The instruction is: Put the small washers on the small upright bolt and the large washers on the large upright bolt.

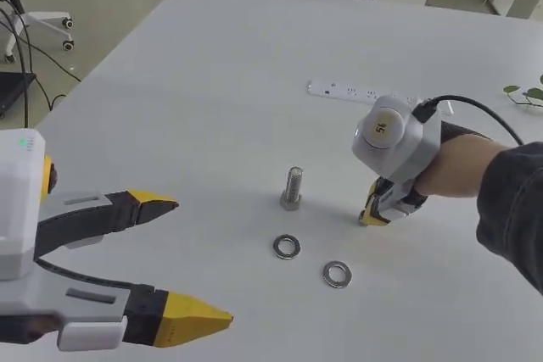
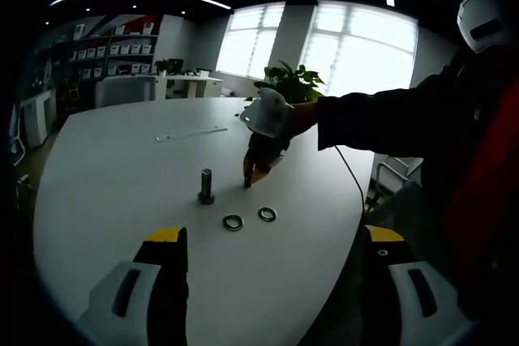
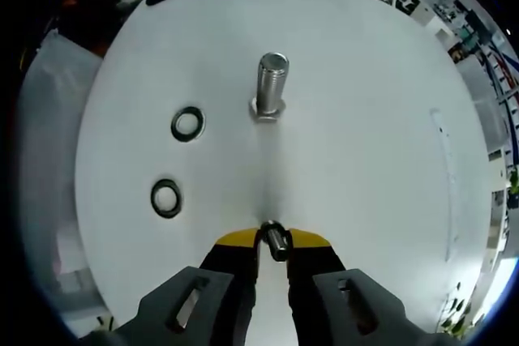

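The right gripper (image 1: 373, 214) has its fingers closed on a small bolt (image 3: 277, 242) on the desk (image 1: 212, 82), right of the large bolt (image 1: 293, 188). The left washer (image 1: 287, 247) and the right washer (image 1: 337, 274) lie nearer. The left gripper (image 1: 199, 260) hovers with its fingers wide.

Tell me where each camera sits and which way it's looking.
Head view: on the headset, looking forward and down at the table; the left gripper, right gripper and a hand show.
Left gripper view: on the left gripper, facing across the table toward the right gripper and the person's sleeve; its own jaws stand wide apart.
Right gripper view: on the right gripper, looking along its jaws, shut on a small bolt.
Shared: all three show the large bolt and the washers.
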A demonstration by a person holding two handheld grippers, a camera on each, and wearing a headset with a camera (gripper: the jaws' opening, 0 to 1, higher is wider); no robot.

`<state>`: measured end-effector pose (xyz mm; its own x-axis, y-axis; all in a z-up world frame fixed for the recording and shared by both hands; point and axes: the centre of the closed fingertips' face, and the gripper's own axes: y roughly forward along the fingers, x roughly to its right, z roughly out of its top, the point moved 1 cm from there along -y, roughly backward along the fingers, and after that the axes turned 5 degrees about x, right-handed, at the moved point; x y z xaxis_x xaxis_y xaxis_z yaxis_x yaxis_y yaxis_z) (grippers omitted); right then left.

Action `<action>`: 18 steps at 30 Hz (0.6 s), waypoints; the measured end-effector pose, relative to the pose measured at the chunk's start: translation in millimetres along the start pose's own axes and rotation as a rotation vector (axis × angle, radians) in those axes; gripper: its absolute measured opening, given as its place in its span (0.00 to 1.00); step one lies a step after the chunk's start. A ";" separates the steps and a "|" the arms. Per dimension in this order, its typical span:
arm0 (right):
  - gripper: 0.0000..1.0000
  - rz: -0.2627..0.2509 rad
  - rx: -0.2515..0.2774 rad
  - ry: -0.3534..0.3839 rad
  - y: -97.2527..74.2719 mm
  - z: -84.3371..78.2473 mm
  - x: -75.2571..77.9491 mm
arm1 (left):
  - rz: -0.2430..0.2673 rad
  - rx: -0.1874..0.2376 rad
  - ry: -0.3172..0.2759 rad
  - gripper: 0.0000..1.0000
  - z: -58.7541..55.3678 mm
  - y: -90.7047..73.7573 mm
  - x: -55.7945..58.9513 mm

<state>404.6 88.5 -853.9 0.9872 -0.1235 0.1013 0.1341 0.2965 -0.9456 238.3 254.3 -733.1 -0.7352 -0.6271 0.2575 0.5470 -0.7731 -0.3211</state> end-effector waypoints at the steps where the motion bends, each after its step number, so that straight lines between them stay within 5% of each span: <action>1: 0.14 0.001 0.001 0.001 -0.1 0.1 -0.2 | 0.000 0.001 0.000 0.88 0.1 0.0 0.0; 18: 0.18 0.005 0.001 0.023 -1.0 0.1 -1.1 | -0.001 0.005 0.000 0.88 0.8 -1.2 0.6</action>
<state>403.4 88.5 -853.0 0.9856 -0.1433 0.0895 0.1293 0.2986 -0.9456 237.5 254.8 -731.8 -0.7356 -0.6264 0.2579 0.5483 -0.7741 -0.3165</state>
